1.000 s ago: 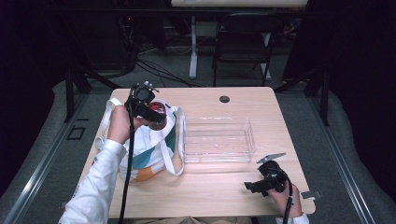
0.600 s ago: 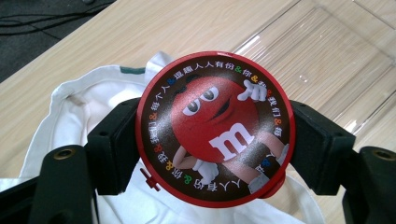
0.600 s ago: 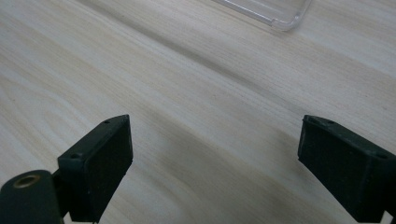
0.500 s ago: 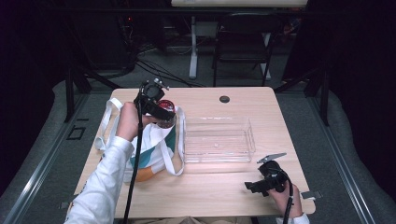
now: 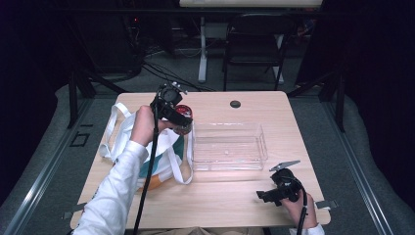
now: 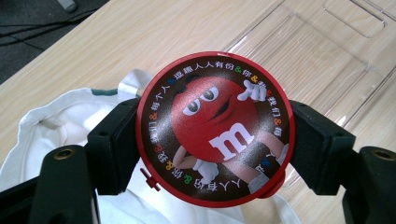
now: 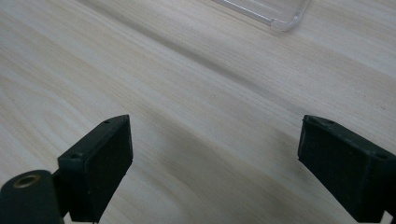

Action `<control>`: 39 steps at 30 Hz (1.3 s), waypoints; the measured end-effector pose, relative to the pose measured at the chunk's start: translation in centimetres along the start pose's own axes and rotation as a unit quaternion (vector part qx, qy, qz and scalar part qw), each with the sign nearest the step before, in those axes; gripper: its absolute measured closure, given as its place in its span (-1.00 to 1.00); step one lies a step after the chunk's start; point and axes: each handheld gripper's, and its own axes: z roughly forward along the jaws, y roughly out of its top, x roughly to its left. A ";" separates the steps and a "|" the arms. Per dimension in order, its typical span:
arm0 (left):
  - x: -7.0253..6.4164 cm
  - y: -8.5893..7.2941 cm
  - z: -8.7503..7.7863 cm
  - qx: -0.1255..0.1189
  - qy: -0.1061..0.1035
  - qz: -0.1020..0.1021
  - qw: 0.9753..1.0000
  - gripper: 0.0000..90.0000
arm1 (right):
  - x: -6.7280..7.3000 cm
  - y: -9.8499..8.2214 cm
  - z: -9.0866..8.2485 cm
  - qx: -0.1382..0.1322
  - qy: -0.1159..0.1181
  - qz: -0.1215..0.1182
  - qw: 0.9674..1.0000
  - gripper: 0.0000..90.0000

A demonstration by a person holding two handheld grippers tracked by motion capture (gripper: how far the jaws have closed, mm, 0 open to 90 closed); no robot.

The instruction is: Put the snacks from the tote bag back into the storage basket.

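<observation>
**Candy tin held over the bag edge, tray next in line**

High view: my left gripper [image 5: 177, 113] holds a round red tin [image 5: 183, 117] above the far right corner of the white tote bag [image 5: 147, 147], just beside the near-left wall of the clear plastic tray [image 5: 262, 147]. I judge the tin is carried at this height so it clears the bag's rim and the tray wall. The tray lies open side up on the wooden table [image 5: 220, 200], its long side running across the table. My right gripper [image 5: 266, 196] sits low at the near right corner of the table, well apart from the tin, presumably parked out of the way.

Left gripper view: the two black jaws are clamped on opposite sides of the tin's [image 6: 215, 128] round wall, so the grip crosses its full width. The printed lid faces the camera. The tin's short axis therefore points along the gripper and toward the lens; it is a flat disc with no long axis across the lid. Bag fabric [image 6: 70, 116] lies beneath it, tray [image 6: 327, 60] beyond.

Right gripper view: the jaws stand wide apart with nothing between them, over bare table [image 7: 196, 93]; a tray corner [image 7: 275, 16] shows at the top.
</observation>
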 end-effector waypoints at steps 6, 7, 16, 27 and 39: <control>-0.5 0.4 0.4 0.002 -0.006 0.005 1.000 -0.43 | 0.0 0.0 0.0 -0.001 0.000 -0.001 1.000 -0.78; -0.6 0.5 0.5 0.001 -0.007 0.005 1.000 -0.43 | 0.0 0.0 0.0 -0.002 0.000 -0.002 1.000 -0.79; -1.2 1.0 1.4 0.003 -0.014 0.009 1.000 -0.43 | 0.0 0.0 0.0 -0.007 0.002 0.001 1.000 -0.79; -1.5 1.2 2.2 0.002 -0.033 0.006 0.999 -0.43 | 0.0 -0.1 0.0 -0.012 0.005 0.005 1.000 -0.78; -2.3 1.4 3.3 0.002 -0.048 0.006 0.999 -0.42 | 0.0 -0.1 0.0 -0.012 0.006 0.004 1.000 -0.78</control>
